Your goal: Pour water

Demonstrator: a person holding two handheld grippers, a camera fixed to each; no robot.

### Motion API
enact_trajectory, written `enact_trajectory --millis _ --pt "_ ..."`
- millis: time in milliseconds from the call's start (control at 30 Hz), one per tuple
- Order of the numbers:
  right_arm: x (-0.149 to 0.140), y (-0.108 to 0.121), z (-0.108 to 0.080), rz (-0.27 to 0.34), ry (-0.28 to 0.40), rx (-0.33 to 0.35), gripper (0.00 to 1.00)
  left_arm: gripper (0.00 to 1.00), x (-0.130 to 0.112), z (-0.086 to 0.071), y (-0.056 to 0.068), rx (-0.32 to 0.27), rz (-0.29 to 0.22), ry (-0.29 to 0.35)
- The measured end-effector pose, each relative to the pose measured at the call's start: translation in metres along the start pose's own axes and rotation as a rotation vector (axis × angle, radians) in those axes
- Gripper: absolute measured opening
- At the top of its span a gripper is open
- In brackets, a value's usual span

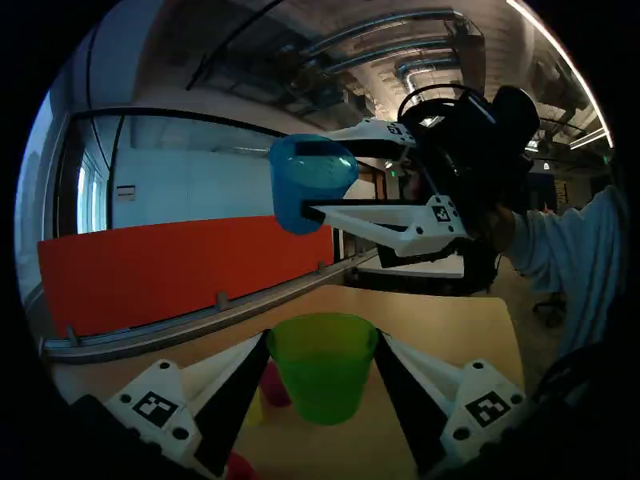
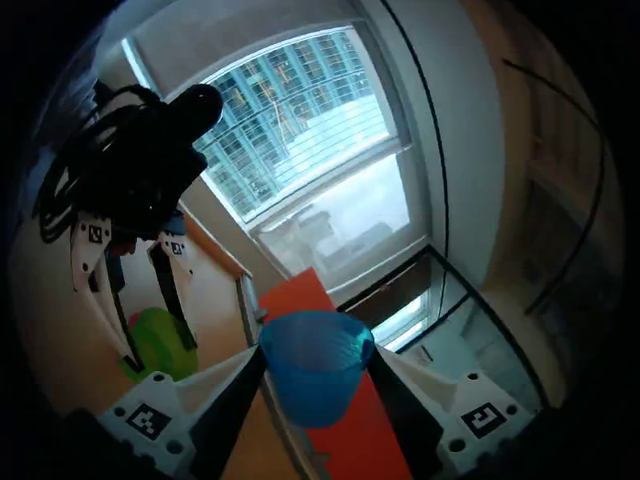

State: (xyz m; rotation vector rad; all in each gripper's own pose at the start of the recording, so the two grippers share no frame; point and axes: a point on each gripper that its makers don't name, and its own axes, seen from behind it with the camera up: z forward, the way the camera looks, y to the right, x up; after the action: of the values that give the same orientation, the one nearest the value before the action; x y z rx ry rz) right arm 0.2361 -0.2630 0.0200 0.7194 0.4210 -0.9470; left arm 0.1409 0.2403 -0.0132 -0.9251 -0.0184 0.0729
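Note:
My left gripper (image 1: 322, 370) is shut on a green cup (image 1: 324, 376), held upright above the wooden table (image 1: 448, 320). Higher up in the left gripper view, the right gripper (image 1: 308, 200) holds a blue cup (image 1: 308, 188) tipped on its side, its mouth facing right, above and a little left of the green cup. In the right gripper view my right gripper (image 2: 314, 382) is shut on the blue cup (image 2: 314, 376). The left gripper (image 2: 152, 340) with the green cup (image 2: 160, 346) shows at the left. No water is visible in either cup.
Small pink (image 1: 274, 384) and yellow (image 1: 254, 410) objects lie on the table beside the green cup. A red panel (image 1: 176, 268) runs behind the table's far edge below a glass wall. A person's sleeve (image 1: 576, 240) is at the right. A large window (image 2: 312, 136) is ahead.

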Motion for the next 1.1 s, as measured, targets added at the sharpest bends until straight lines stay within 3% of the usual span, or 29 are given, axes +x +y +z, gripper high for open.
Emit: enact_trajectory --millis 267,667,767,867,1100 --pt "0.009 -0.011 -0.007 0.256 0.022 0.032 0.90 0.90 0.004 0.001 0.001 0.004 0.002 0.003" --pt "0.022 -0.016 -0.010 0.698 0.040 0.097 0.90 0.90 0.006 0.002 0.002 0.006 0.005 0.002" --pt "0.025 -0.016 -0.011 0.763 0.048 0.112 0.90 0.90 0.006 0.002 0.002 0.009 0.005 0.002" --pt "0.024 -0.014 -0.012 0.790 0.048 0.111 0.90 0.90 0.006 0.003 0.000 0.016 0.002 0.001" --pt "0.008 -0.017 -0.016 0.793 0.017 0.095 0.90 0.90 0.000 -0.001 -0.006 0.033 0.002 -0.009"
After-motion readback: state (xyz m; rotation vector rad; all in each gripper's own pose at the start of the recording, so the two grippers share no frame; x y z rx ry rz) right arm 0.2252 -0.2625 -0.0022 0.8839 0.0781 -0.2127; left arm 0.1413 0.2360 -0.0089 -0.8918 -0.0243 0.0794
